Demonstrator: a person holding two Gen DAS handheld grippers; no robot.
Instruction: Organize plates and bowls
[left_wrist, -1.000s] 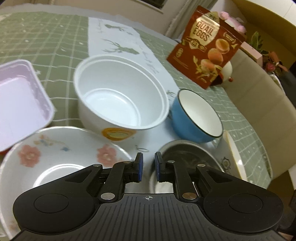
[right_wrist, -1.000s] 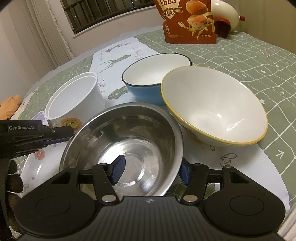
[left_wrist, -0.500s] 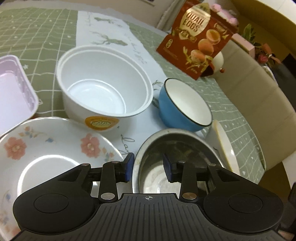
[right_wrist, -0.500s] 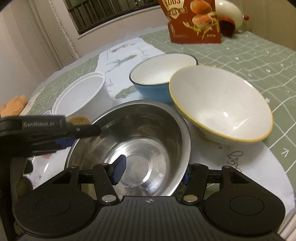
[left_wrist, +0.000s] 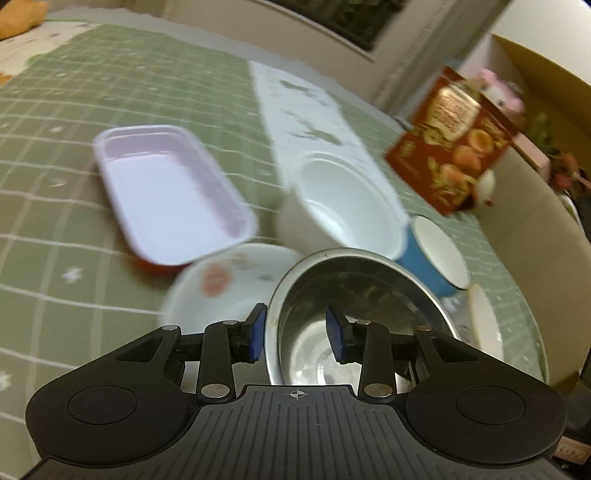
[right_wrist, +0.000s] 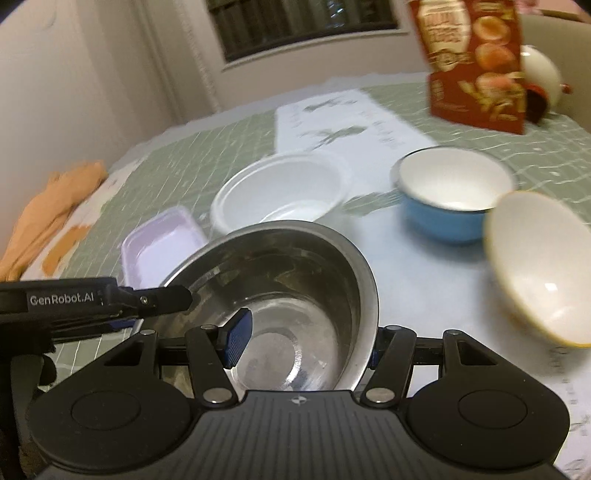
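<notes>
both grippers straddle the steel bowl: right gripper seems clamped across its rim, left gripper astride the near wall, pads apparently not pressing, above the flowered plate.

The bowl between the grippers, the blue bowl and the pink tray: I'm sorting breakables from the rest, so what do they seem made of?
Steel bowl: bare metal, likely stainless, with grey mirror-like reflections and a scuffed inside. Blue bowl: probably enamelled metal or glazed ceramic, glossy blue outside, white inside, thin dark rim. Pink tray: looks like thin moulded plastic, matte, with a rolled lip.
</notes>
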